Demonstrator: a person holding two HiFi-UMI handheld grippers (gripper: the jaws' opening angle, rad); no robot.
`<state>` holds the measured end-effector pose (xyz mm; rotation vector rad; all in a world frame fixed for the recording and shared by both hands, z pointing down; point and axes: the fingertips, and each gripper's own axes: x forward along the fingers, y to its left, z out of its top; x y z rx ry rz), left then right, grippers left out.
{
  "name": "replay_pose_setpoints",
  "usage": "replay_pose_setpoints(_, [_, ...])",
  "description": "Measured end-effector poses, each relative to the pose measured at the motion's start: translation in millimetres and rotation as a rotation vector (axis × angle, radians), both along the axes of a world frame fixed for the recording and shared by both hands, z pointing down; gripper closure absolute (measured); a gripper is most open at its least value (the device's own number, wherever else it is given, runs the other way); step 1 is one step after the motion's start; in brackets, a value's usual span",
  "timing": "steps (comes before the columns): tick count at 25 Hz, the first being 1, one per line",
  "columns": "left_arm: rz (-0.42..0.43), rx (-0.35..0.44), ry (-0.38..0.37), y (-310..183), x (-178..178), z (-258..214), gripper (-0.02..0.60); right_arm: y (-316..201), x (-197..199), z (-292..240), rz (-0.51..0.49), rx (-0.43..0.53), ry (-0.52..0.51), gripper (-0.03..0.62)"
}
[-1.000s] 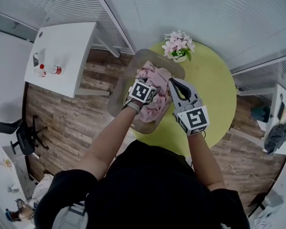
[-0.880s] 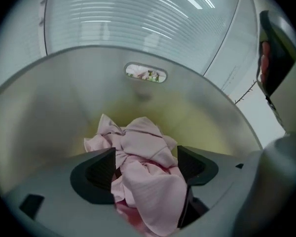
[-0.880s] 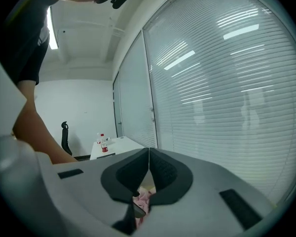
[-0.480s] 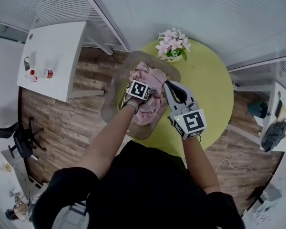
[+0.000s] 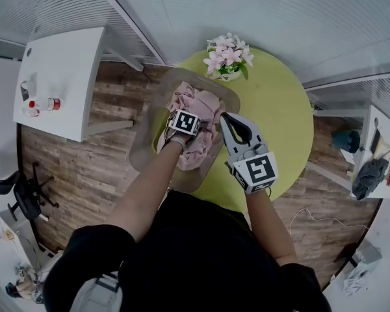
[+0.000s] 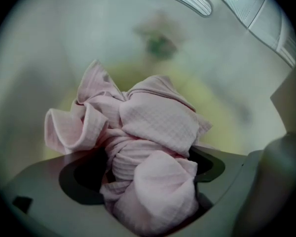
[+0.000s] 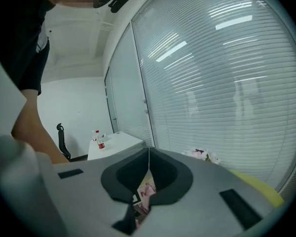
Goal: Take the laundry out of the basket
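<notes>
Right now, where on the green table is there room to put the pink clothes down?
The right half of the green table is bare, from the flowers round to the near edge. The left side is crowded: the basket sits there, full of pink laundry.

Shows a pot of pink flowers [image 5: 227, 56] on a round green table [image 5: 283, 119]; leftward, a white desk [image 5: 65, 70] bearing bottles [image 5: 51, 103], a black chair [image 5: 23, 197] on wooden floor [image 5: 84, 168].

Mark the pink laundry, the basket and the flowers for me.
pink laundry [image 6: 158, 127], left gripper view, upper fold.
basket [image 5: 146, 145], head view, left wall.
flowers [image 5: 226, 54], head view, pink blossoms.
</notes>
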<state>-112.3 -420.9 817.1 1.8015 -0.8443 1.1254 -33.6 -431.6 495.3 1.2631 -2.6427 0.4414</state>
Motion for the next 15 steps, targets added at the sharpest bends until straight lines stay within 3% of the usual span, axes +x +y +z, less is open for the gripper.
replay_pose_setpoints(10, [0.029,-0.022,-0.029,7,5,19,0.083,3,9,7,0.021,-0.023,0.011,0.569])
replay_pose_setpoints(15, [0.063,0.034,-0.044,1,5,16,0.086,7,18,5,0.046,-0.02,0.003,0.569])
